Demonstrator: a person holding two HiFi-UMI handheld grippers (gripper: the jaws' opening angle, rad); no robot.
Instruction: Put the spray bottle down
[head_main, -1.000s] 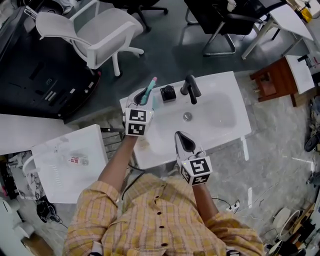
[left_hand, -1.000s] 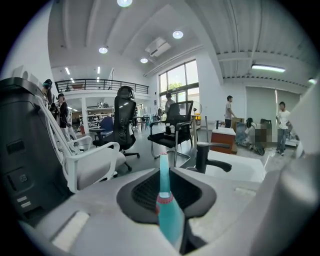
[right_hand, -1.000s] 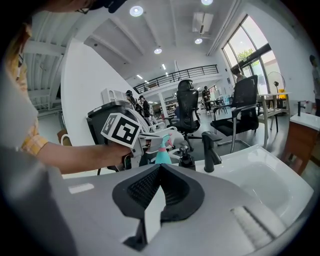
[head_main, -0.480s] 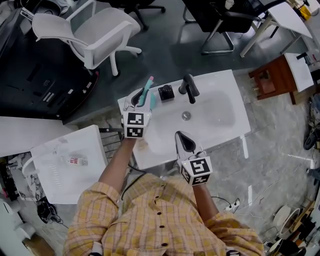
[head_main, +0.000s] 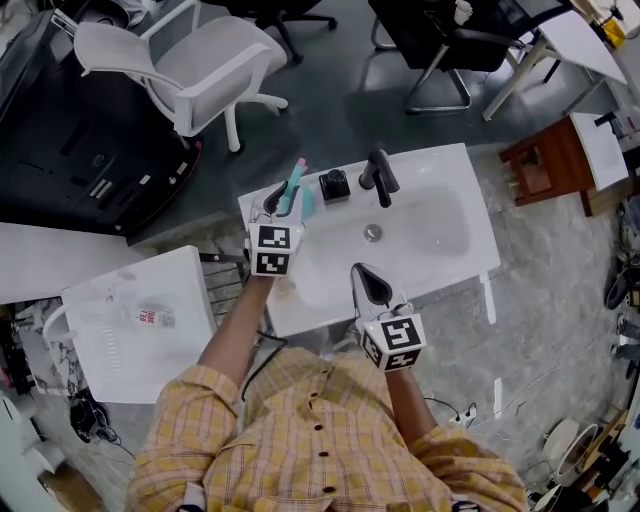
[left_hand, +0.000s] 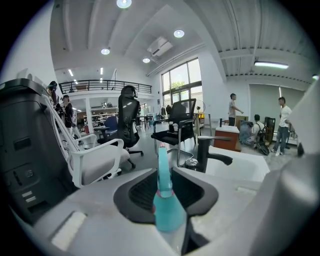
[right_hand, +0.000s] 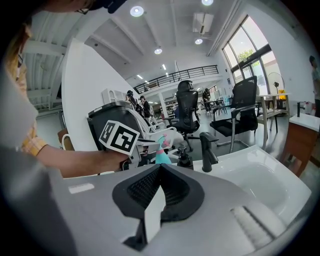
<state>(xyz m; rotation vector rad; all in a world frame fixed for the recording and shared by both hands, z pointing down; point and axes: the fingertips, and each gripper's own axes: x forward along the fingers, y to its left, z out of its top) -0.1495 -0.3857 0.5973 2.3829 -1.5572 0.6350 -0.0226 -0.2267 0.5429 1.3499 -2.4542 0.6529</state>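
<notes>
A: Loosening now, the left tongs (head_main: 283, 203) are opening around the spray bottle (head_main: 295, 186), which stands on the sink's (head_main: 450, 170) back left corner.
B: So it's set down, I'd judge. Left gripper view?
A: Bottle upright between spread pads, faucet (left_hand: 207, 152) behind.
B: Right gripper view?
A: Right tongs (right_hand: 160, 169) closed, empty, over the white sink. Beyond it, an office chair (right_hand: 245, 102) in a bright hall.

place: open-plan office-workshop | evidence: office chairs (head_main: 195, 60), mezzanine railing (left_hand: 107, 85), sink (head_main: 440, 230) on concrete floor (head_main: 330, 110)

No text or label is legible anywhere.
</notes>
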